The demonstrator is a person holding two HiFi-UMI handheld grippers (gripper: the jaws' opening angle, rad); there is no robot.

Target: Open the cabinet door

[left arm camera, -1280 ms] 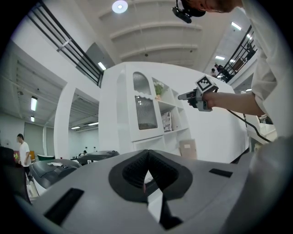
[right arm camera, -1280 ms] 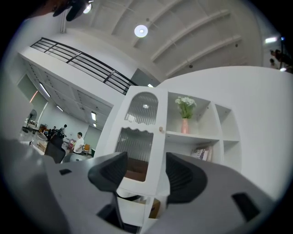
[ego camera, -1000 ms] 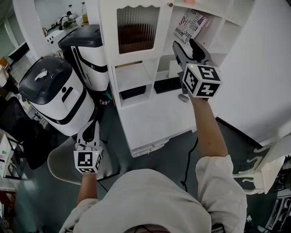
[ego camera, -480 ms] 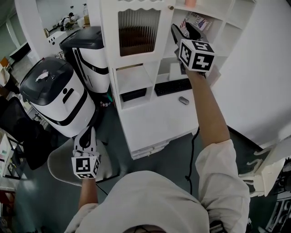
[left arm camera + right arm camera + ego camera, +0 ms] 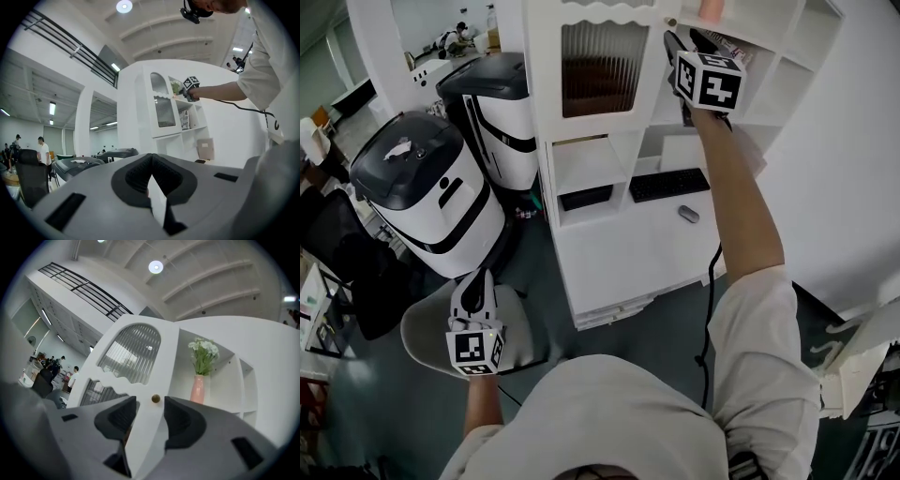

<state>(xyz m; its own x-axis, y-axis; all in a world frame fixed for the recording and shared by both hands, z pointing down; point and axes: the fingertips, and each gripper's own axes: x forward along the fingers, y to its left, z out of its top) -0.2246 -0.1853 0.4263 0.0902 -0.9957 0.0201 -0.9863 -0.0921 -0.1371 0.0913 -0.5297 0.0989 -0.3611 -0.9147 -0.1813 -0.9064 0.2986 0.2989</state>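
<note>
The white cabinet door [image 5: 600,70] has a ribbed glass pane and stands closed; its small brass knob [image 5: 672,21] sits at the door's right edge. My right gripper [image 5: 677,39] is raised on an outstretched arm, just short of that knob. In the right gripper view the knob [image 5: 155,399] shows just past the two dark pads [image 5: 123,414], centred in the gap and untouched. The right gripper [image 5: 150,405] has its jaws closing. My left gripper [image 5: 475,283] hangs low at the left, far from the cabinet. In its own view the left gripper [image 5: 151,161] is shut on nothing.
Two white-and-black machines [image 5: 427,192] [image 5: 497,94] stand left of the cabinet. A keyboard [image 5: 668,185] and a mouse [image 5: 688,214] lie on the desk surface below the shelves. A pink vase [image 5: 199,387] with flowers stands in the open shelf right of the door. A grey round seat [image 5: 427,328] is under my left gripper.
My right gripper has risen from desk-shelf height up to the door knob. The left gripper has drifted slightly at the lower left.
</note>
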